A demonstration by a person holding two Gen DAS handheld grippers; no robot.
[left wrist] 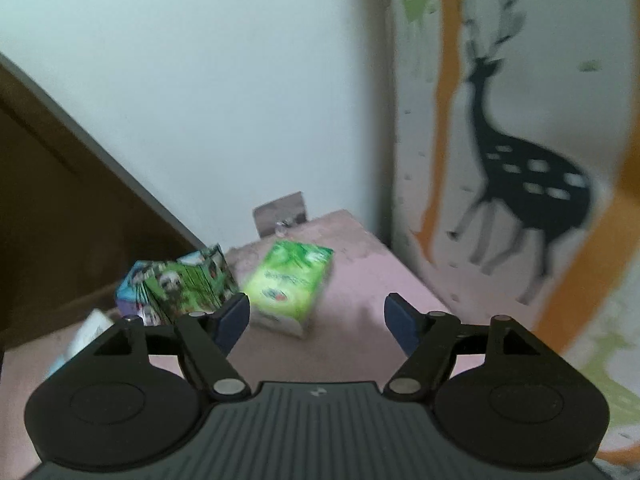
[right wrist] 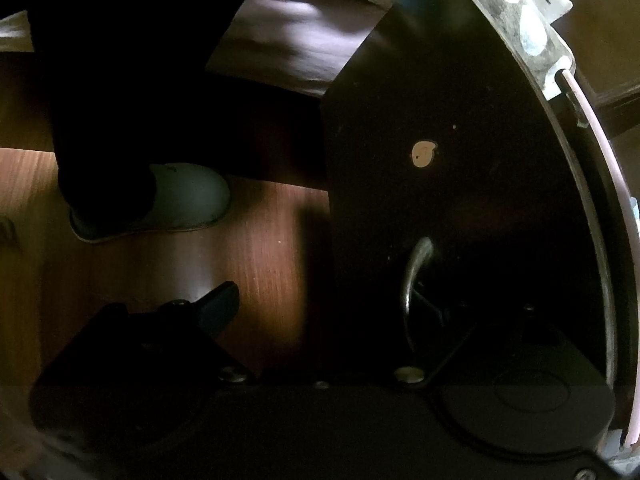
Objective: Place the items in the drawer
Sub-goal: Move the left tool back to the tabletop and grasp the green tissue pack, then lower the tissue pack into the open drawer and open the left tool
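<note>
In the left wrist view a green tissue pack (left wrist: 290,288) lies on the pink top of a cabinet (left wrist: 360,280). A colourful panda-print pack (left wrist: 176,286) lies to its left, just past my left finger. My left gripper (left wrist: 318,318) is open and empty, held a little short of the green pack. In the right wrist view my right gripper (right wrist: 320,300) is open, close to the dark drawer front (right wrist: 440,160). A curved metal handle (right wrist: 412,284) on the front sits near my right finger, which is lost in shadow.
A white wall and a deer-and-tree wall sticker (left wrist: 520,184) stand behind the cabinet. A metal hook plate (left wrist: 280,216) is on the wall at the cabinet's back. A brown wooden bed frame (left wrist: 60,220) is at left. The person's leg and white shoe (right wrist: 168,200) stand on the wooden floor.
</note>
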